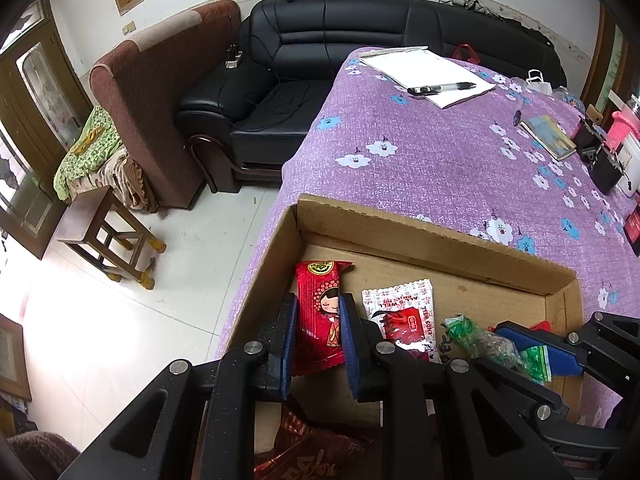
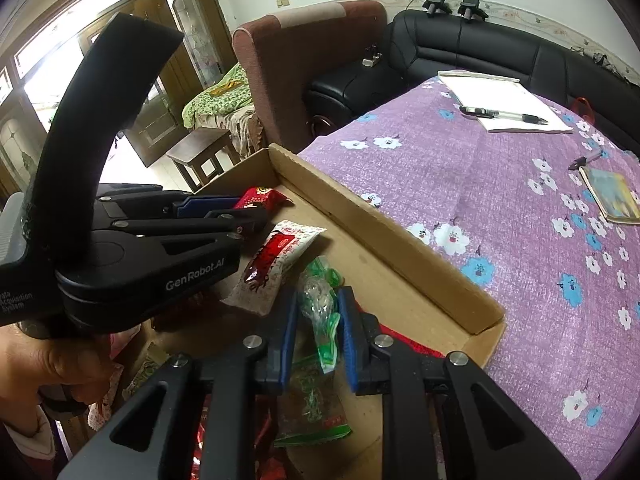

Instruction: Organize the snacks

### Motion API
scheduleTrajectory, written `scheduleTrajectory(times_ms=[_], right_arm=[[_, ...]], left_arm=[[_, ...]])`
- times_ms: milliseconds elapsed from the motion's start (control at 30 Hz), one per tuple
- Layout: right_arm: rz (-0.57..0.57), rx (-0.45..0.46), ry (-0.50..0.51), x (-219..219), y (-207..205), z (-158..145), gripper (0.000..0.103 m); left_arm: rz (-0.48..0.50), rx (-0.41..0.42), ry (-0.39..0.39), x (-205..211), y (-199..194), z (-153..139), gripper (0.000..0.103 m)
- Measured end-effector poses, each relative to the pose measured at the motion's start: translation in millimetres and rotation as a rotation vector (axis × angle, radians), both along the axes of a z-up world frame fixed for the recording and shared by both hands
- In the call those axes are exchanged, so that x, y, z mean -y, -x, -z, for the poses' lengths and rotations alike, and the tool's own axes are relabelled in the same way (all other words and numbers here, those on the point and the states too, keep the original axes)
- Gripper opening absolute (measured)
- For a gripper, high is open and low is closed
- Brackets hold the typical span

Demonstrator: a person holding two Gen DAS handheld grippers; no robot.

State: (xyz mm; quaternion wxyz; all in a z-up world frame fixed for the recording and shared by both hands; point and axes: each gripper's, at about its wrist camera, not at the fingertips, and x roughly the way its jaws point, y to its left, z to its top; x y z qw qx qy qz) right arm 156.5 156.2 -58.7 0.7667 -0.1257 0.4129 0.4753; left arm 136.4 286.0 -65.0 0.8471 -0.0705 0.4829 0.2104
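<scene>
A shallow cardboard box [image 1: 424, 236] sits at the near edge of the purple floral table. My left gripper [image 1: 318, 340] is shut on a red snack packet with a cartoon girl [image 1: 320, 312], inside the box's left end; it also shows in the right wrist view [image 2: 224, 208]. My right gripper [image 2: 318, 334] is shut on a green-and-clear snack packet [image 2: 320, 304], and it shows at the right in the left wrist view [image 1: 532, 348]. A white-and-red packet [image 1: 404, 320] lies flat between the two. More red and green packets lie under the grippers [image 2: 312, 408].
The purple tablecloth [image 1: 440, 152] carries a white notepad with a pen [image 1: 432, 74], a small book [image 1: 550, 136] and black and pink items at the right edge. A black sofa, a brown armchair and a wooden stool [image 1: 108, 236] stand on the white floor to the left.
</scene>
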Motion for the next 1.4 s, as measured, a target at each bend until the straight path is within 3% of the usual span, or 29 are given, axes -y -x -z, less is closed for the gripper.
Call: scheduleTrajectory(times_ms=[133,200,267,333,600,1033,1400], right_arm=[[0.003,0.009,-0.009,2,1,-4,0.040],[0.005,0.013,-0.013,4,2,-7,0.041],[0.008,0.019,-0.020,8,3,-11,0.042],[0.011,0.024,-0.024,13,4,-15,0.042],[0.037,0.048,-0.067,56,18,-33,0.046],[0.085,0.114,-0.125,155,69,-61,0.084],[0.037,0.137,-0.125,200,111,-59,0.087]], left_arm=[[0.001,0.000,0.003,1,1,0,0.023],[-0.001,0.001,0.009,1,2,-1,0.023],[-0.010,0.014,0.011,1,4,-4,0.033],[-0.003,0.034,0.036,1,6,-6,0.055],[-0.007,0.097,0.004,20,22,-28,0.087],[-0.027,0.244,-0.045,85,104,-74,0.095],[-0.073,0.293,-0.114,140,185,-89,0.101]])
